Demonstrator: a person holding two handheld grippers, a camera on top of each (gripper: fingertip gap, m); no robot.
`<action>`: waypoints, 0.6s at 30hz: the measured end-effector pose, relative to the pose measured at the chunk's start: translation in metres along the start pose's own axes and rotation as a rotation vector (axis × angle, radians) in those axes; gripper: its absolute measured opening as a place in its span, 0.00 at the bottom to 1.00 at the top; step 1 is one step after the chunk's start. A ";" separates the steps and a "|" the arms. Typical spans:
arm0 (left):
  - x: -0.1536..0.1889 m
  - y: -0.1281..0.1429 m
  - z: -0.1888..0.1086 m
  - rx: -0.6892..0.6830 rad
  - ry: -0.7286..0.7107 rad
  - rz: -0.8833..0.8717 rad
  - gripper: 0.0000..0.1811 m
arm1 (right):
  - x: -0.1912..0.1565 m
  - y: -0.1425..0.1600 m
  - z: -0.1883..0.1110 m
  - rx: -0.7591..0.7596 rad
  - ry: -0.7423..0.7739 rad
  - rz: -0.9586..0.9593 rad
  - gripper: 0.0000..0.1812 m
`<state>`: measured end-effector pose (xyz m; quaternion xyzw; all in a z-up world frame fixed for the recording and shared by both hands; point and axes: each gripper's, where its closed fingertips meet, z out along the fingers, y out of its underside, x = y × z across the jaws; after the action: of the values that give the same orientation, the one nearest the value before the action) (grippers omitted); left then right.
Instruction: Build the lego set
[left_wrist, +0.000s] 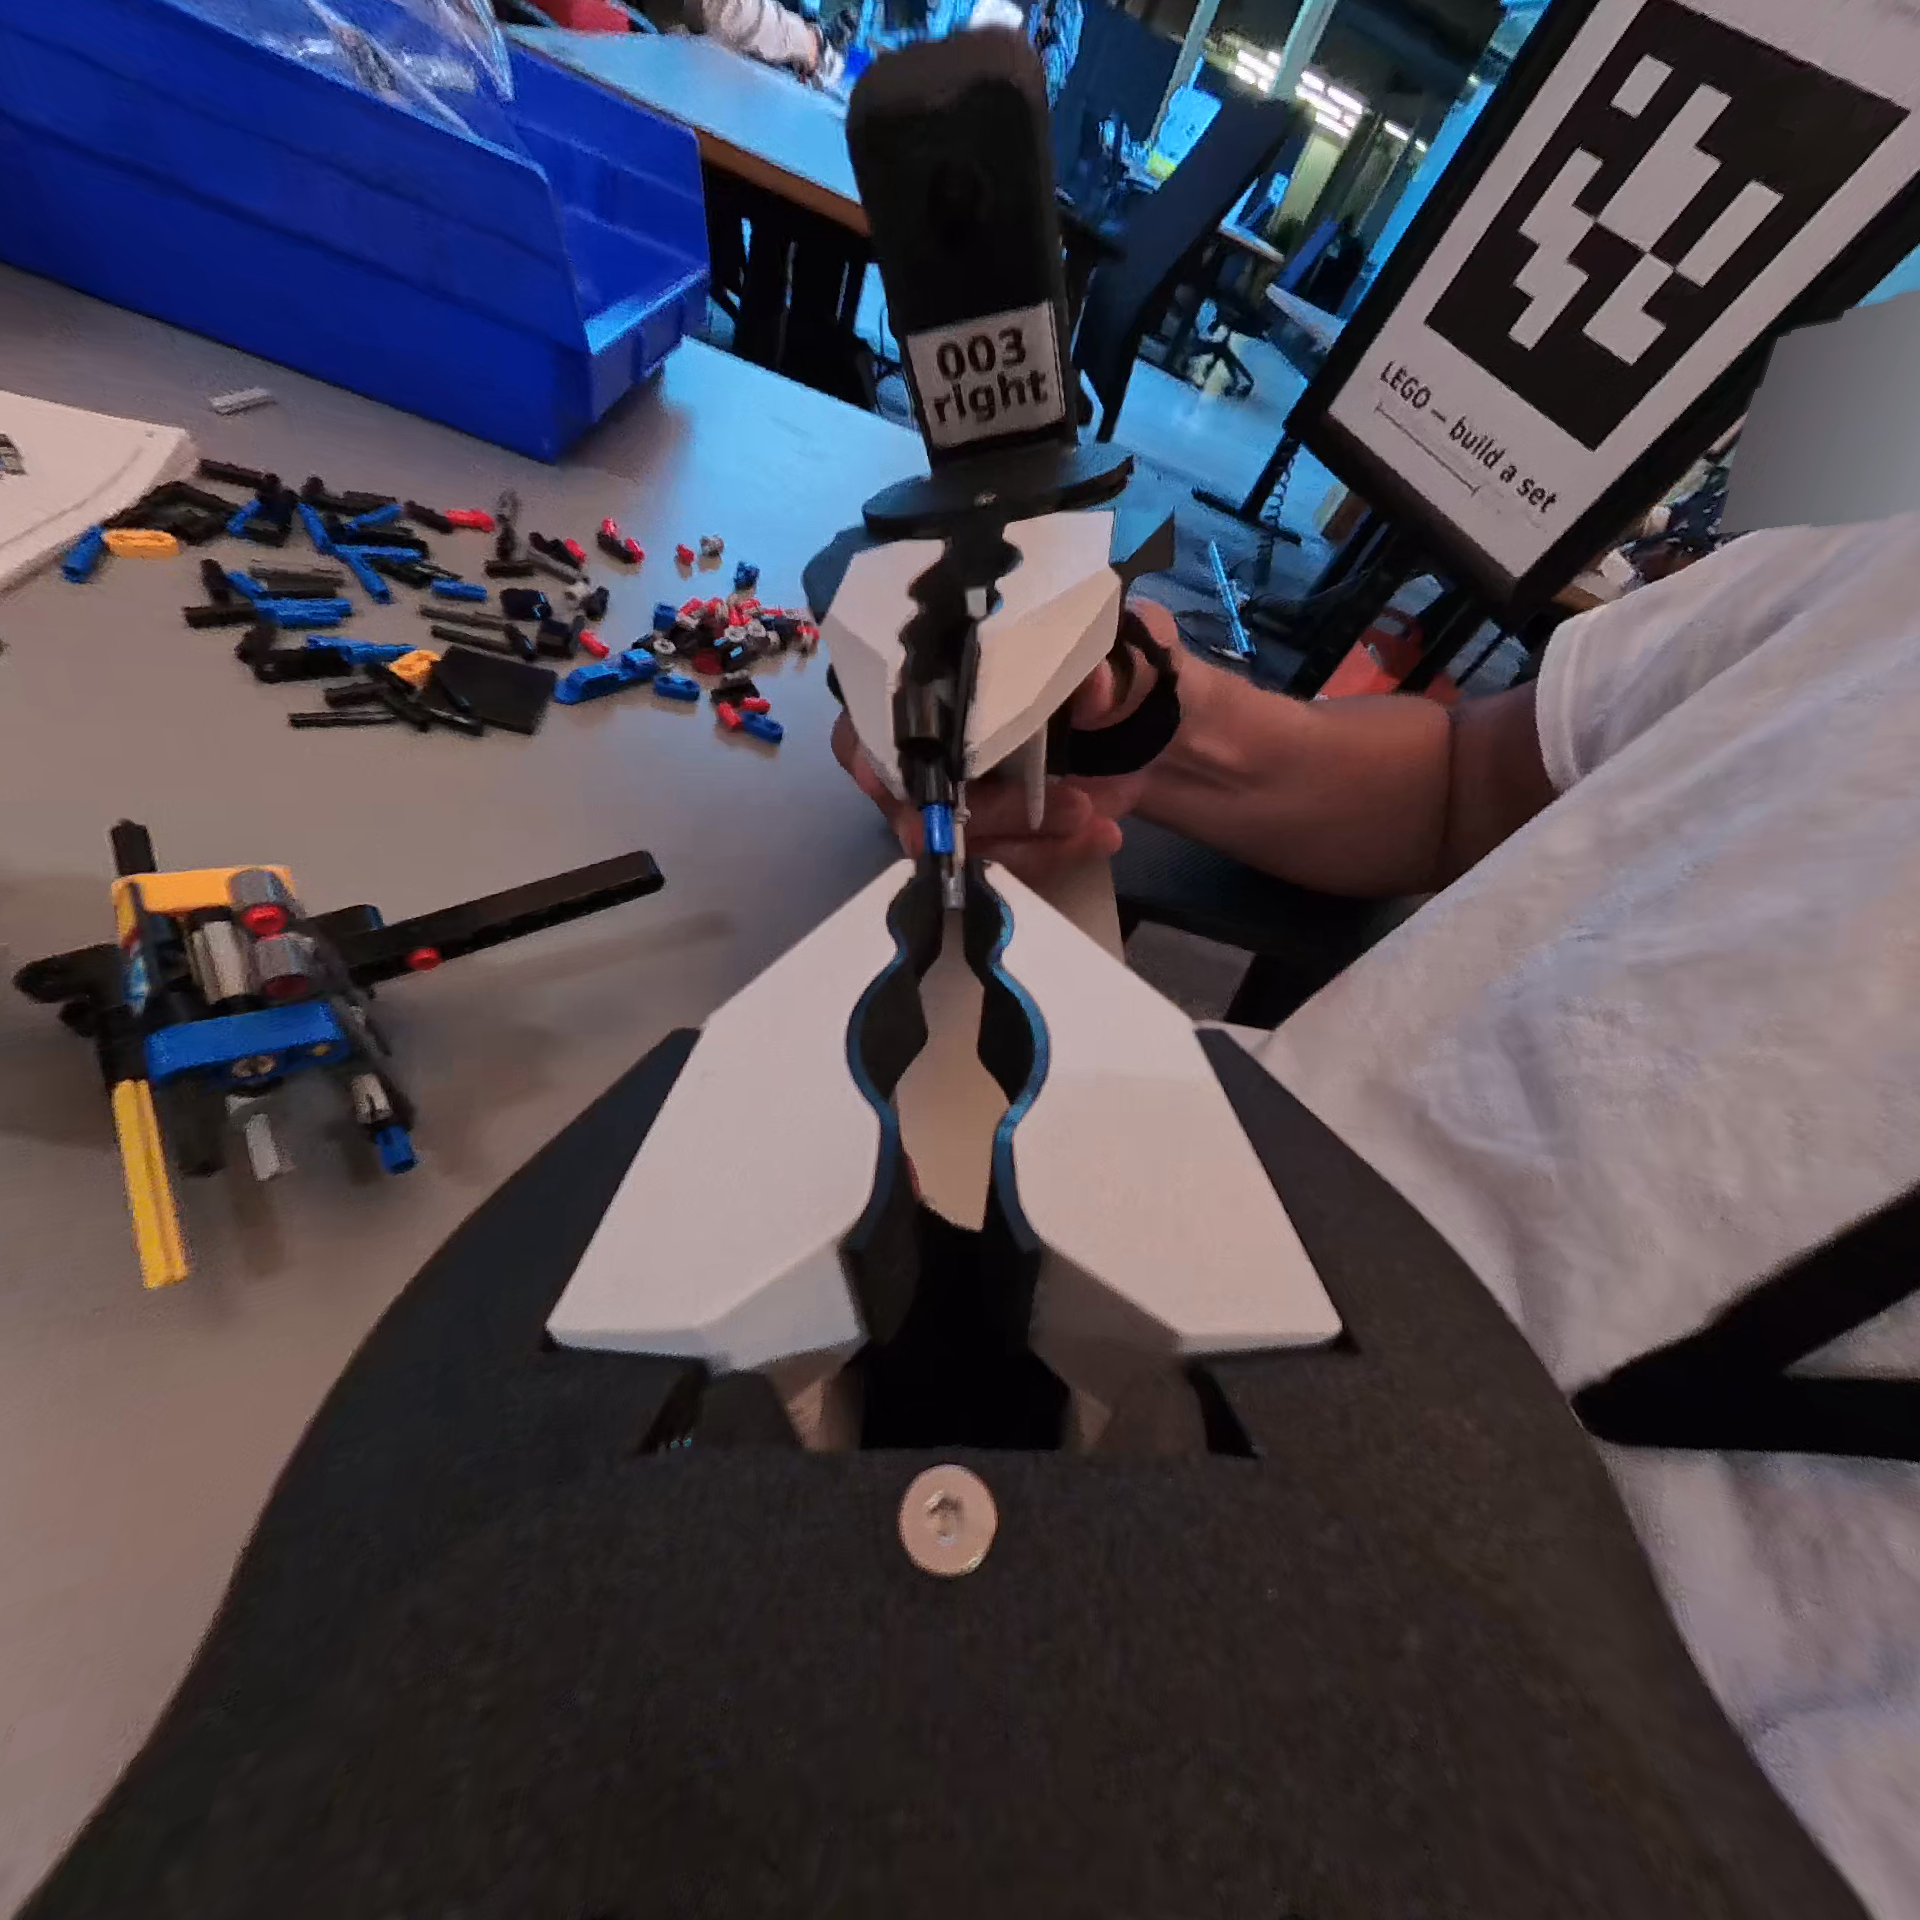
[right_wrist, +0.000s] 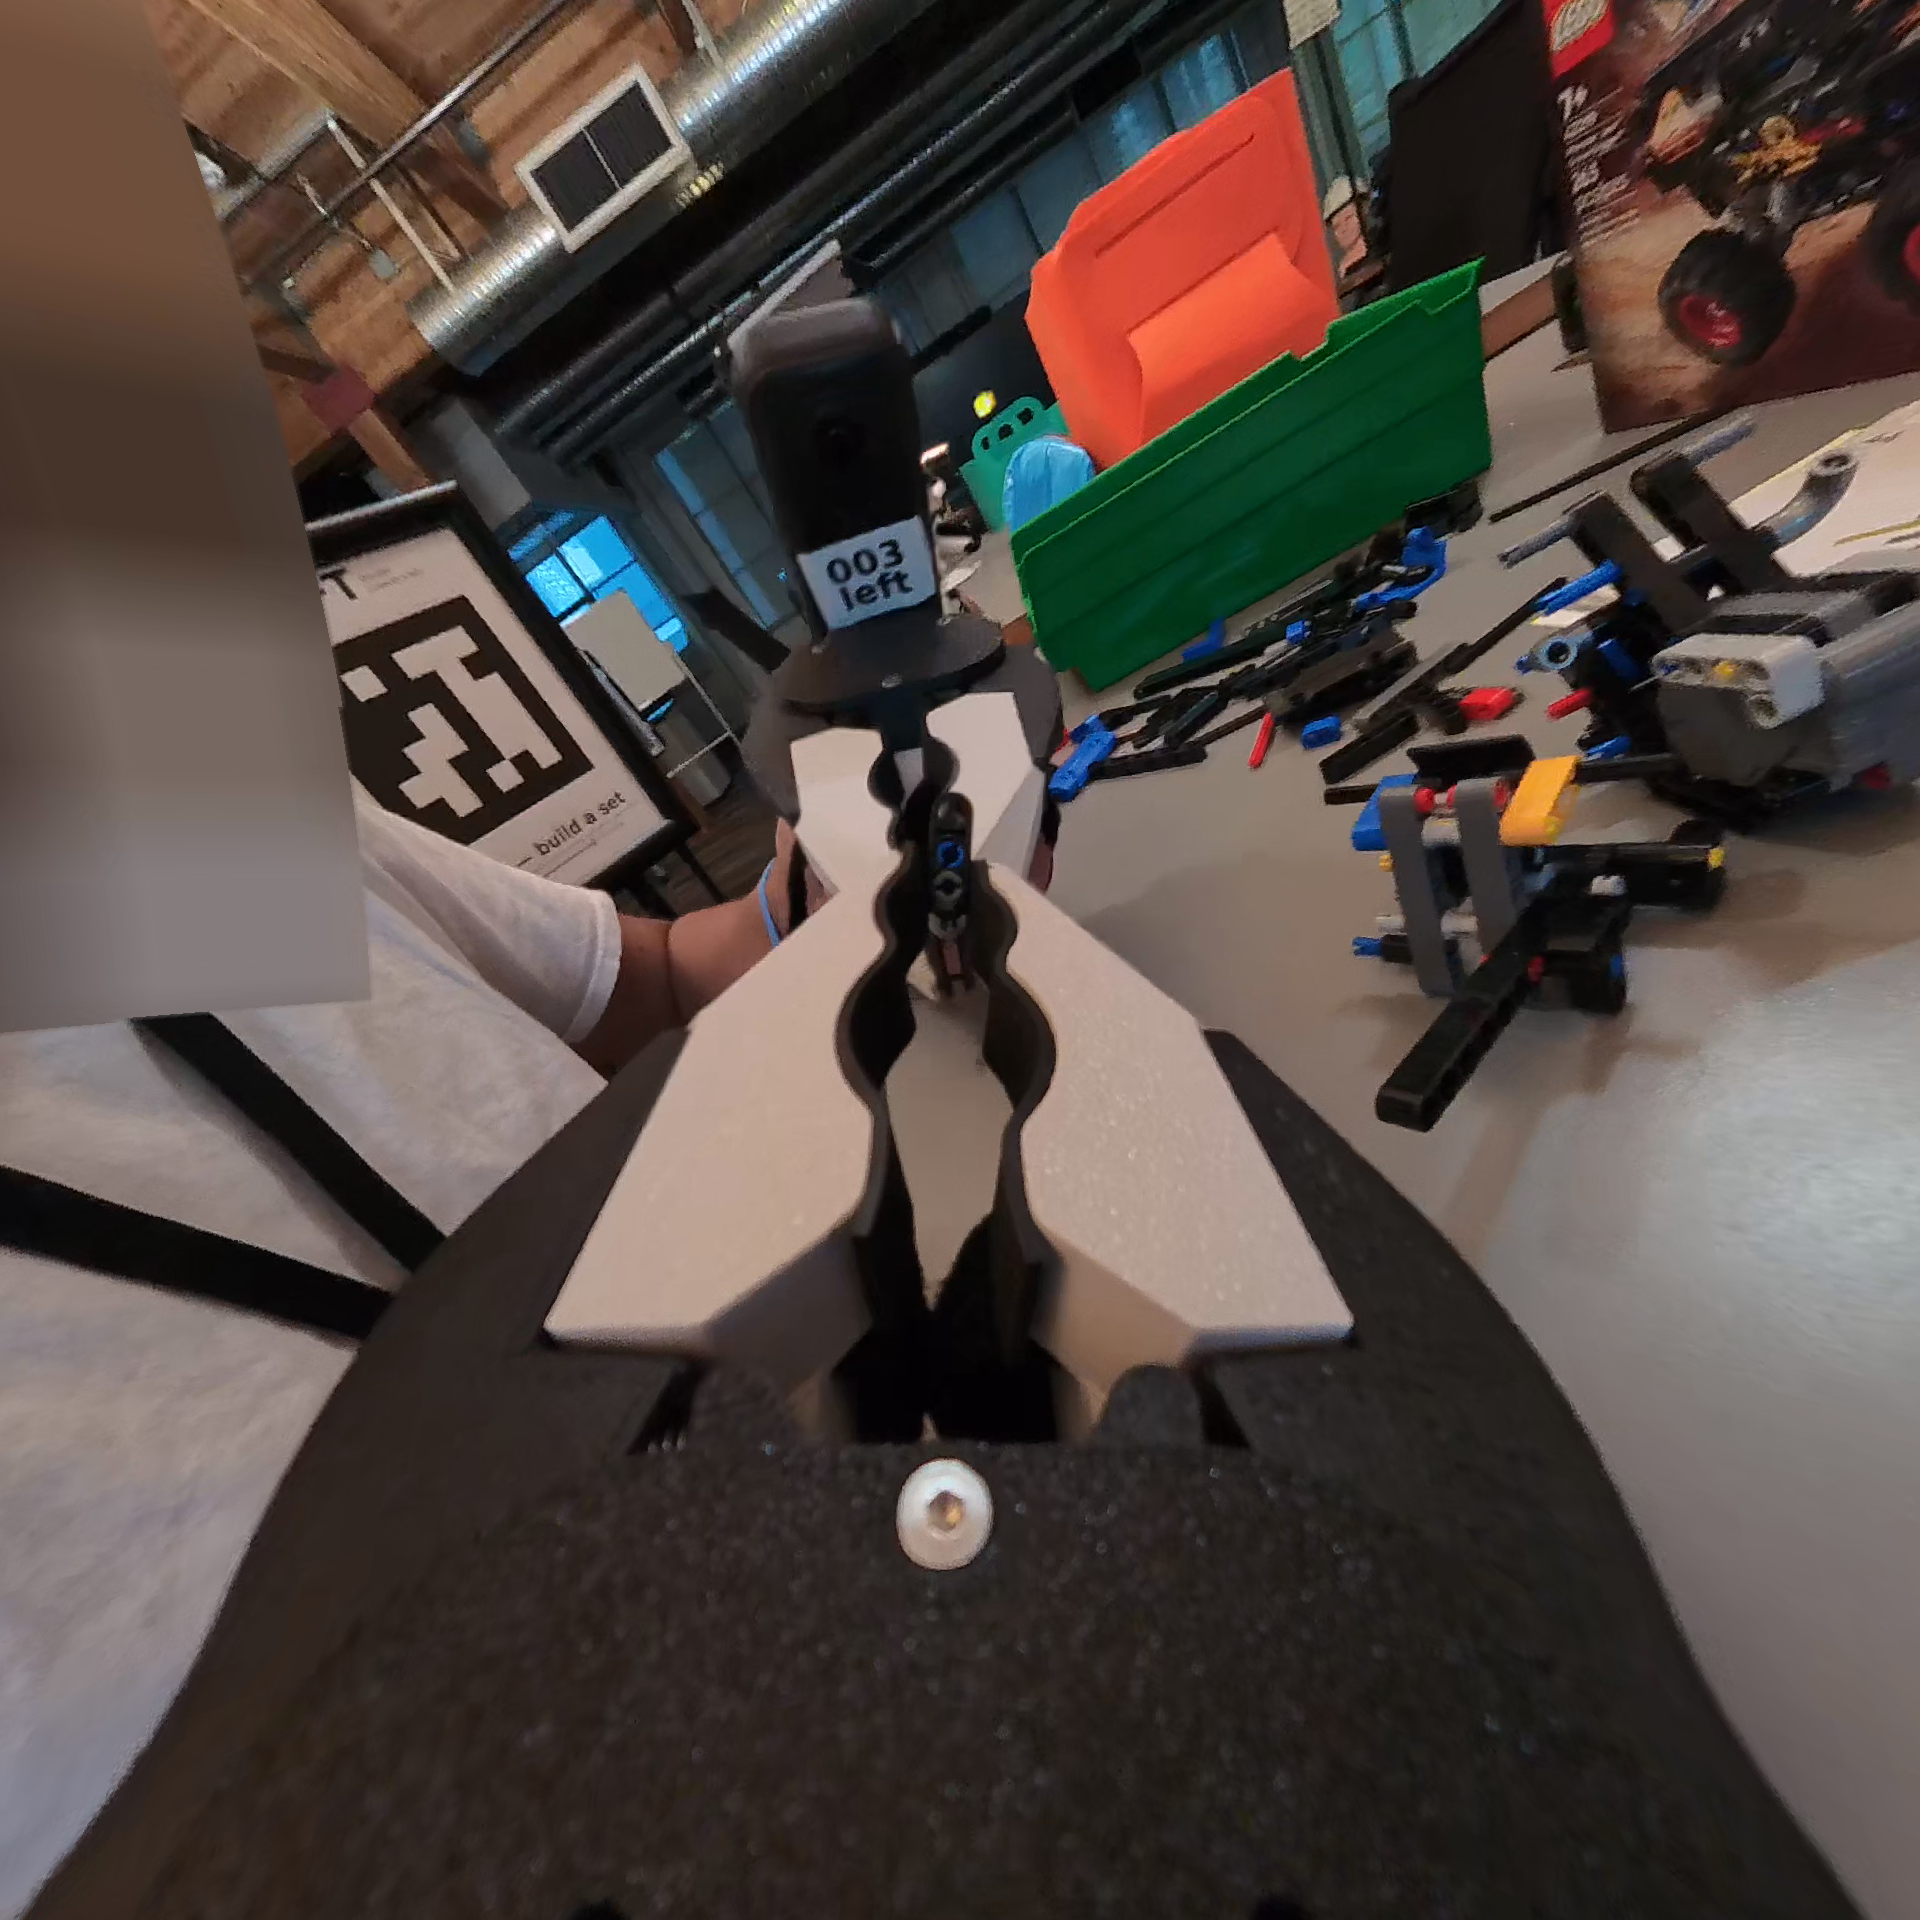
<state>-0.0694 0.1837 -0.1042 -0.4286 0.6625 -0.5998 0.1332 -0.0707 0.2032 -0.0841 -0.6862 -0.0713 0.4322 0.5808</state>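
My two grippers meet tip to tip above the table's near edge. My right gripper (right_wrist: 951, 904) is shut on a short black beam (right_wrist: 950, 868) with a blue pin (left_wrist: 935, 828) in it. It also shows in the left wrist view (left_wrist: 940, 790), held by a hand. My left gripper (left_wrist: 951, 883) is closed at its tips on a small grey pin (left_wrist: 954, 871) that sticks out of that beam. It also shows in the right wrist view (right_wrist: 914, 800). The partly built model (left_wrist: 229, 997) of black, blue, yellow and grey parts lies on the table, also in the right wrist view (right_wrist: 1507, 883).
Loose black, blue and red pieces (left_wrist: 468, 613) lie scattered behind the model. A blue bin (left_wrist: 312, 208), a green bin (right_wrist: 1247, 520), a larger grey assembly (right_wrist: 1766, 686), the set's box (right_wrist: 1745, 187), an instruction booklet (left_wrist: 62, 468) and a marker sign (left_wrist: 1610, 260) stand around. The person's white shirt (left_wrist: 1558, 1039) is close by. Left and right tips are no more than a few centimetres apart.
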 end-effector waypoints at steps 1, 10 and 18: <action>0.001 -0.001 0.000 0.004 0.011 -0.007 0.01 | -0.001 -0.002 -0.001 0.013 -0.008 0.007 0.03; 0.001 -0.009 -0.006 0.086 0.089 -0.153 0.01 | -0.005 -0.010 -0.003 0.071 0.033 -0.118 0.18; -0.006 -0.009 -0.010 0.101 0.074 -0.196 0.01 | 0.009 -0.018 -0.022 0.137 0.205 -0.172 0.18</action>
<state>-0.0688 0.1959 -0.0961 -0.4616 0.5911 -0.6577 0.0708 -0.0431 0.1984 -0.0749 -0.6768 -0.0402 0.3123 0.6654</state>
